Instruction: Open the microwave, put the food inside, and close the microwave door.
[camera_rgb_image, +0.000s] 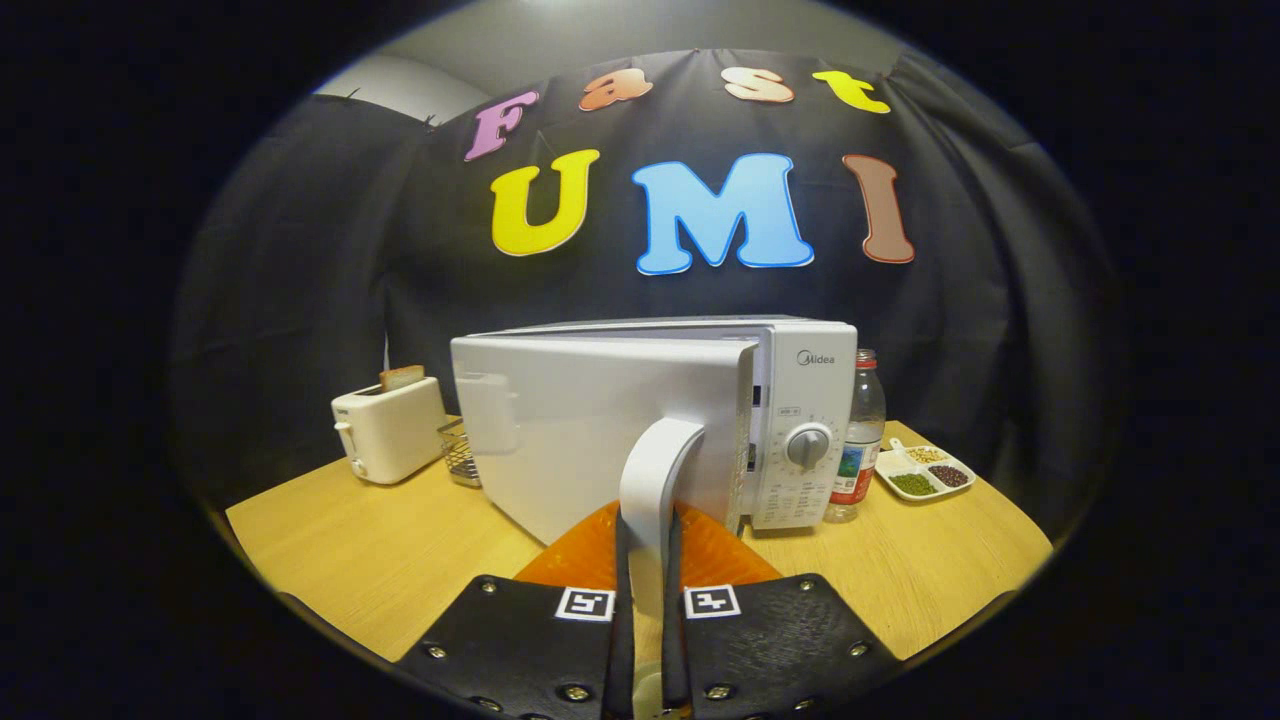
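A white microwave (806, 400) stands in the middle of the wooden table (380, 550), its dial panel facing me on the right. Its door (570, 430) is swung partly out from the body, hinged on the left. The curved white door handle (655, 470) runs down between my two orange fingers (580, 558). My gripper (648, 545) is shut on that handle, both fingers pressing its sides. A white divided dish (925, 472) holding green, dark red and pale beans lies on the table to the right of the microwave, beyond a bottle.
A white toaster (390, 432) with a slice of bread in it stands left of the microwave. A small wire basket (460, 452) sits between them. A clear water bottle (860, 440) with a red cap stands right beside the dial panel.
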